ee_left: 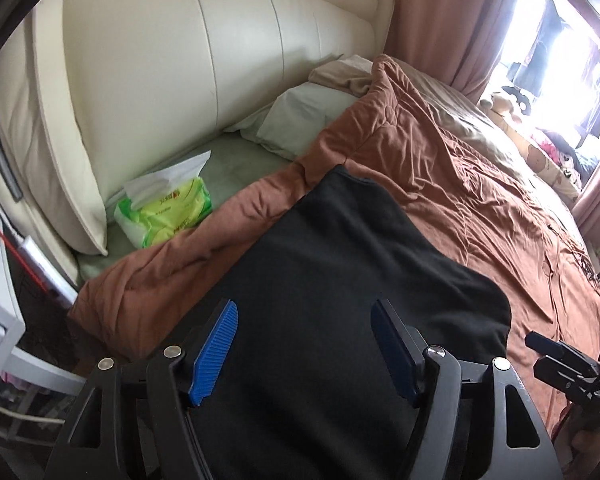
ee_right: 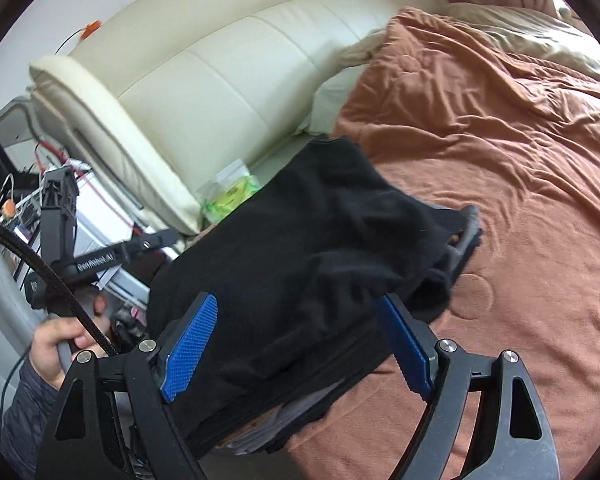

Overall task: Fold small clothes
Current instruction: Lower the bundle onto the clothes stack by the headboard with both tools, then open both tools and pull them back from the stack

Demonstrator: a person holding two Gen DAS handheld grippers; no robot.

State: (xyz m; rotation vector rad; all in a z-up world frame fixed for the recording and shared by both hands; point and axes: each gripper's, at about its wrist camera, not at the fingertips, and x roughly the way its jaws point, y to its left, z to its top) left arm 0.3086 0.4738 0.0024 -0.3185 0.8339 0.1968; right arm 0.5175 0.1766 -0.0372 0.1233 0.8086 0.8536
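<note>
A black garment [ee_right: 300,248] lies folded on top of a small stack of clothes [ee_right: 268,432] on the near part of the bed, on a rust-brown quilt [ee_right: 500,160]. Its upper layer is bunched and rumpled toward the right side of the pile, and grey and lighter layers show under its edge in the right wrist view.

The left gripper [ee_left: 304,348] points down at the garment from the near side, its blue-padded fingers [ee_left: 216,348] spread wide with the black cloth showing between them; the pads do not press on it. The right gripper [ee_right: 300,344] is tilted down over the same pile, its fingers [ee_right: 190,344] likewise spread apart, straddling the near edge of the cloth without pinching it. In the right wrist view a hand [ee_right: 56,344] in a dark padded sleeve grips the handle of the left gripper, with a braided cable running past it.

Beyond the garment the quilt runs across the bed in wrinkles, with a beige sheet [ee_left: 460,112] along its far side. A pale green pillow [ee_left: 300,120] and a green pack of tissues [ee_left: 168,208] sit against a cream padded headboard [ee_left: 180,60]. A pink curtain [ee_left: 440,20] hangs beside a bright window [ee_left: 560,60].
</note>
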